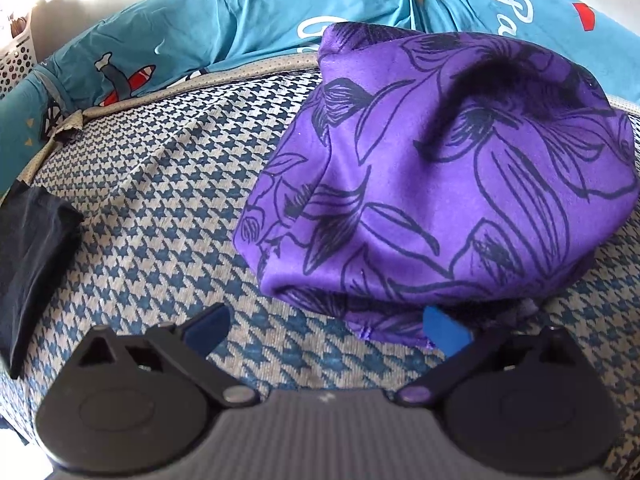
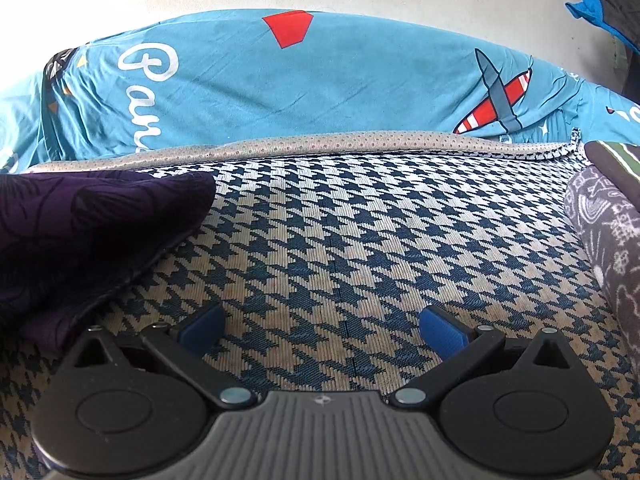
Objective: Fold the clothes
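A folded purple garment with black flower outlines (image 1: pixel 440 184) lies bunched on the blue-and-cream houndstooth surface (image 1: pixel 168 216). My left gripper (image 1: pixel 326 330) is open just in front of its near edge; the right blue fingertip (image 1: pixel 444 330) touches or sits just under the cloth's hem. In the right wrist view the same purple garment (image 2: pixel 80 240) lies at the left. My right gripper (image 2: pixel 322 330) is open and empty over the bare houndstooth surface (image 2: pixel 340 248), to the right of the garment.
A dark folded garment (image 1: pixel 32 264) lies at the left. A teal printed sheet (image 2: pixel 300 88) runs along the back. A grey patterned cloth (image 2: pixel 608 240) lies at the right. A white perforated basket (image 1: pixel 16 60) stands far left.
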Motion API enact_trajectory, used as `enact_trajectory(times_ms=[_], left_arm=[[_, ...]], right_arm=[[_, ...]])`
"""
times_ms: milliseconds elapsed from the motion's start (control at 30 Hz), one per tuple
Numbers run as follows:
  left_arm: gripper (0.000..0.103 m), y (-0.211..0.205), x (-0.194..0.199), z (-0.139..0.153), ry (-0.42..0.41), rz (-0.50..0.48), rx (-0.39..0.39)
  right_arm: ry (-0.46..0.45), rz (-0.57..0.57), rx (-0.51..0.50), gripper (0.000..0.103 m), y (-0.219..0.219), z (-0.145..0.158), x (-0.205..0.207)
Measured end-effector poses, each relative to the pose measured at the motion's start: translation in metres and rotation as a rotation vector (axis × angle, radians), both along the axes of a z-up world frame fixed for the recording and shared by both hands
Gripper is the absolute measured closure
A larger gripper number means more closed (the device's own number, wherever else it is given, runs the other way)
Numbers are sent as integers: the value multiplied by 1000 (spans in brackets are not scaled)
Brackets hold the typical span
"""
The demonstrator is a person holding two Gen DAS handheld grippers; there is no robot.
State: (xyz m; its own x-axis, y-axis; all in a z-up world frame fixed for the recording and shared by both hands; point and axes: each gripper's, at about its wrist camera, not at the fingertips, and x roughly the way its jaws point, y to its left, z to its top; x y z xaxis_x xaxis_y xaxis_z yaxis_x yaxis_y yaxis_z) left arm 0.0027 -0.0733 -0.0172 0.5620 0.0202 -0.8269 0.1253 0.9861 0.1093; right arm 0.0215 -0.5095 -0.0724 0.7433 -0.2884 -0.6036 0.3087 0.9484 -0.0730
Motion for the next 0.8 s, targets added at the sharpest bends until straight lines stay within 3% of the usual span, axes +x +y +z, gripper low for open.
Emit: enact_trajectory(times_ms=[367,533,800], left_arm=[[0,0,-4,3,-19,14,5],[0,5,-9,3,-19,28,-3],[0,8,-19,-3,-9,33,-7]], right_arm=[[161,-51,47,0,29,13,-19],[234,26,66,0,46,20,-32],[183,198,78,0,77,39,-53]])
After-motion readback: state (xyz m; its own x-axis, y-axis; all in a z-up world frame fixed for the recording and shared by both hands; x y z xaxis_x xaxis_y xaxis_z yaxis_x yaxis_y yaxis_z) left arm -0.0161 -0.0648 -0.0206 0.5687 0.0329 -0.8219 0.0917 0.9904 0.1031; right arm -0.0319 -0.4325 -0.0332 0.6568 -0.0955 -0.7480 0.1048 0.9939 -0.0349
